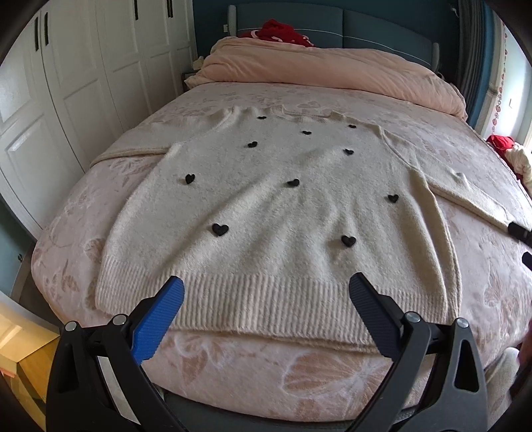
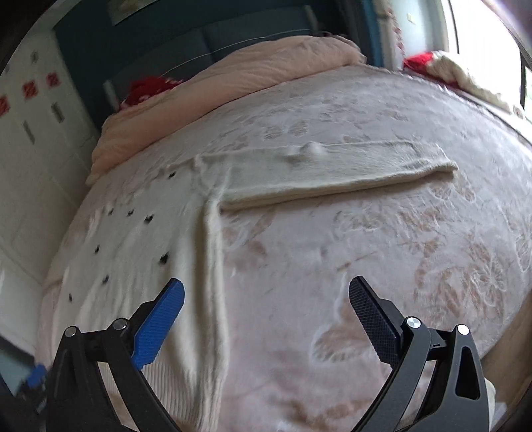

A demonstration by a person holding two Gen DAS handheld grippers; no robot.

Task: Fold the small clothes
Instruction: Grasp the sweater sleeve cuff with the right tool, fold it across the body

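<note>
Left wrist view shows the sweater (image 1: 276,212) spread flat on the bed (image 1: 266,372), both left tongs (image 1: 266,299) and right tongs (image 2: 266,299) spread and empty; grabbing one knit layer could drag it askew.

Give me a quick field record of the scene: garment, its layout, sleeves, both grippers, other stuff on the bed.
garment: cream sweater with small black hearts
layout: spread flat, unfolded, ribbed hem nearest the left wrist camera
right sleeve: stretched out sideways
surface: pink floral bedspread
left gripper: open, empty, above the hem
right gripper: open, empty, over bare bedspread beside the sweater
other: pink duvet at the headboard end; red clothes behind it
</note>
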